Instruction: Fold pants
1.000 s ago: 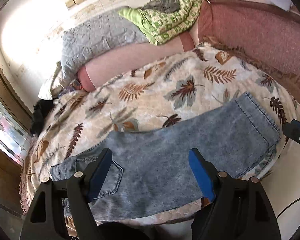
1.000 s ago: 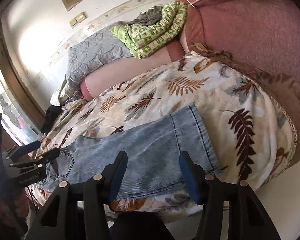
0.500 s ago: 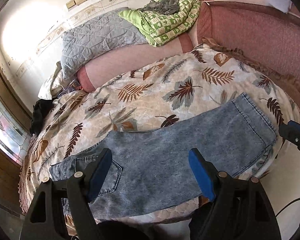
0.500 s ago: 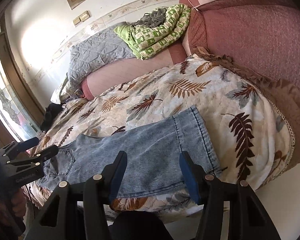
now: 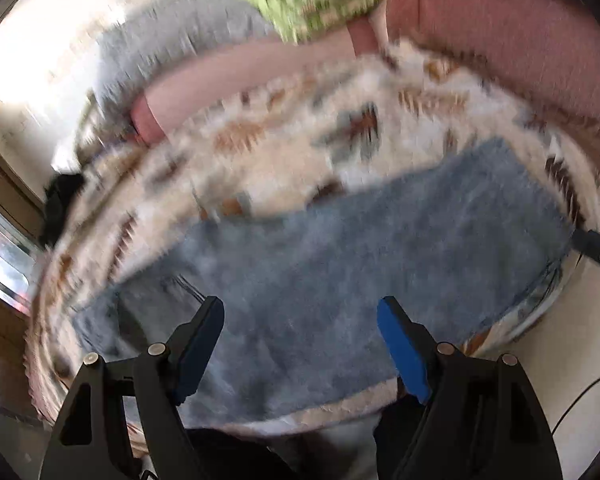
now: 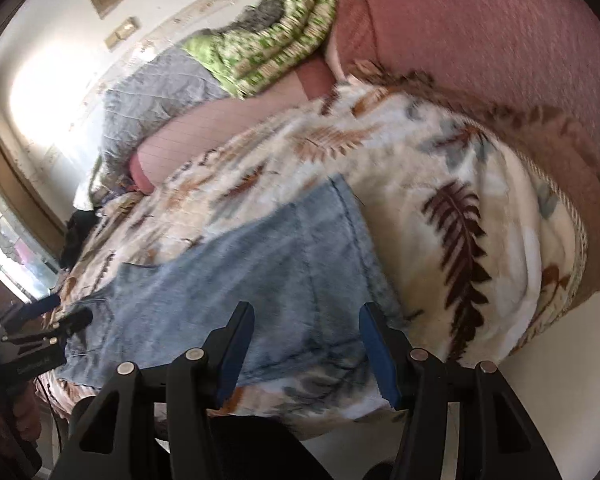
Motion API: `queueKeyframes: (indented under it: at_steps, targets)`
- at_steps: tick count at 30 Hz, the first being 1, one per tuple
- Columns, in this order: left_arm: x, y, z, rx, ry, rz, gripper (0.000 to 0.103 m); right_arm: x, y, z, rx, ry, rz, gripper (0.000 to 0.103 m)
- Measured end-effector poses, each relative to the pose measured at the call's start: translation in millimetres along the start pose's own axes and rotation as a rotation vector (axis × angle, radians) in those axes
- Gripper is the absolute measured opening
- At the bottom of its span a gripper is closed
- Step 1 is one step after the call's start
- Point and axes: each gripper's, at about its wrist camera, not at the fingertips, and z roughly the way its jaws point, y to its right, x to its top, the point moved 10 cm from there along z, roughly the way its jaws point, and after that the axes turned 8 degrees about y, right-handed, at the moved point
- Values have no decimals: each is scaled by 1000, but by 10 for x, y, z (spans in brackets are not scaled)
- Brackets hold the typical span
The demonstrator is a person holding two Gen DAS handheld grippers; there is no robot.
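The faded blue denim pants (image 6: 260, 280) lie flat along the near edge of the bed, on a cream leaf-print blanket (image 6: 440, 168). The left tool (image 5: 300, 340) hangs above the middle of the pants, its blue pads spread apart and empty. The right tool (image 6: 306, 344) hangs near the hem end, pads apart, gripping nothing. A green patterned quilt (image 6: 268, 48) and grey pillow (image 6: 156, 92) sit beyond.
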Motion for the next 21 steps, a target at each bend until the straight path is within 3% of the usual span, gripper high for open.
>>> queueKeyframes:
  at_steps: [3, 6, 11, 16, 21]
  targets:
    - [-274, -14, 339, 3, -125, -17, 80, -108, 244, 144, -19, -37, 64, 58]
    - [-417, -107, 517, 29, -178, -45, 80, -148, 472, 253, -34, -54, 112, 58]
    - [-468, -199, 673, 72, -204, -34, 80, -34, 676, 399, 0, -30, 198, 59]
    - [-495, -197, 723, 79, -214, -8, 80, 73, 712, 520, 102, -11, 300, 77]
    - [-493, -204, 682, 53, -220, -20, 80, 121, 450, 501, 212, -68, 282, 75]
